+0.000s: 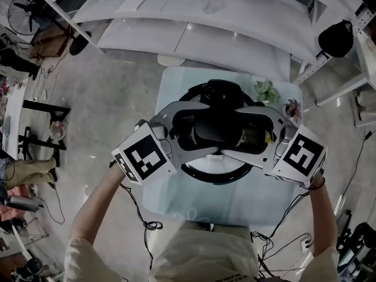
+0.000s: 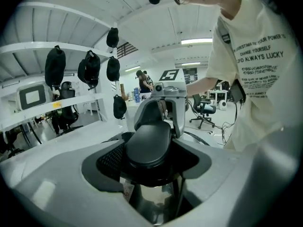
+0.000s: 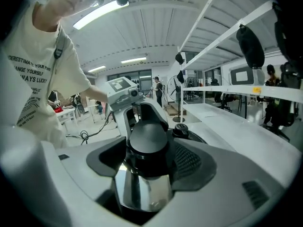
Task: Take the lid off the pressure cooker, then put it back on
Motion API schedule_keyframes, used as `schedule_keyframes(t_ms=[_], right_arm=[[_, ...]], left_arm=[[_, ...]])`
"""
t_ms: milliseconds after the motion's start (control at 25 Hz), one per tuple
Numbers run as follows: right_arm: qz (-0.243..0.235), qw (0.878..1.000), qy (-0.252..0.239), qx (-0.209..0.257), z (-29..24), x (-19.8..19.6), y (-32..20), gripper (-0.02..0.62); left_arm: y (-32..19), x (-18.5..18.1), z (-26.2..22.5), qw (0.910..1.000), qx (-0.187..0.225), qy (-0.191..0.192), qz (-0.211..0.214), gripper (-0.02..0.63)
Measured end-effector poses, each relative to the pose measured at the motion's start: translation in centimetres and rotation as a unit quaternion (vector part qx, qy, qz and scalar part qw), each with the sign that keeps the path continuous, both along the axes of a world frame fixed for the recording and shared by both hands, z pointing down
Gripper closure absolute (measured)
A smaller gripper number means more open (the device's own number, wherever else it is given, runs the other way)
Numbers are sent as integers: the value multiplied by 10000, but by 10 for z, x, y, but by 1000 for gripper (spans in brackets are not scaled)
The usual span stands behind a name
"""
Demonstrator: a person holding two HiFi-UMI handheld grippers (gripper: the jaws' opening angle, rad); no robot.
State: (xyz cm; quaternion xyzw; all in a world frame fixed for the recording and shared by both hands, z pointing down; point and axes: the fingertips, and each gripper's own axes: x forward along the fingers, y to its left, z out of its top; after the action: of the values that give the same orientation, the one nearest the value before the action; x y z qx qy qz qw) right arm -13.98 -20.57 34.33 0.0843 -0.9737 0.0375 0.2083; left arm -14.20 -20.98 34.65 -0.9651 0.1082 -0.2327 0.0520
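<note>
The pressure cooker (image 1: 212,178), black-rimmed and round, stands on a small pale table (image 1: 176,198). A black handle (image 1: 215,128) crosses its lid, with shiny steel (image 2: 150,197) showing under it. My left gripper (image 1: 202,129) comes in from the left and is shut on the lid handle (image 2: 147,143). My right gripper (image 1: 247,131) comes in from the right, facing it, and is shut on the same handle (image 3: 147,138). Each gripper view shows the other gripper (image 2: 164,100) (image 3: 136,109) across the handle. A black valve knob (image 3: 181,130) sits on the lid. Whether the lid is lifted off the pot is hidden.
A small green plant (image 1: 267,91) and a pinkish one (image 1: 292,107) stand at the table's far right corner. White benches and shelving (image 1: 194,16) run behind the table. Cables (image 1: 150,223) trail on the floor by the person's legs. Black stands (image 1: 44,107) are at the left.
</note>
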Motion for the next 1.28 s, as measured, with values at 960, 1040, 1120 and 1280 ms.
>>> schedule_keyframes(t_ms=[960,1040,1120,1280], right_arm=[[53,9990,449,46,5,-5,0,330],[51,9990,439,79,2,-5,0,330],[53,9990,434,121,-1,-5,1,330],[115,9992,361,121,-6,-6,1,330]], left_arm=[[-1,-1,-1,9999,-33,-14,123,310],[-1,-1,-4,9999,-53,3,129,310],[0,-1,-6,9999,-39,39,139,310],[1,-2,-12,9998,22,19,175,310]])
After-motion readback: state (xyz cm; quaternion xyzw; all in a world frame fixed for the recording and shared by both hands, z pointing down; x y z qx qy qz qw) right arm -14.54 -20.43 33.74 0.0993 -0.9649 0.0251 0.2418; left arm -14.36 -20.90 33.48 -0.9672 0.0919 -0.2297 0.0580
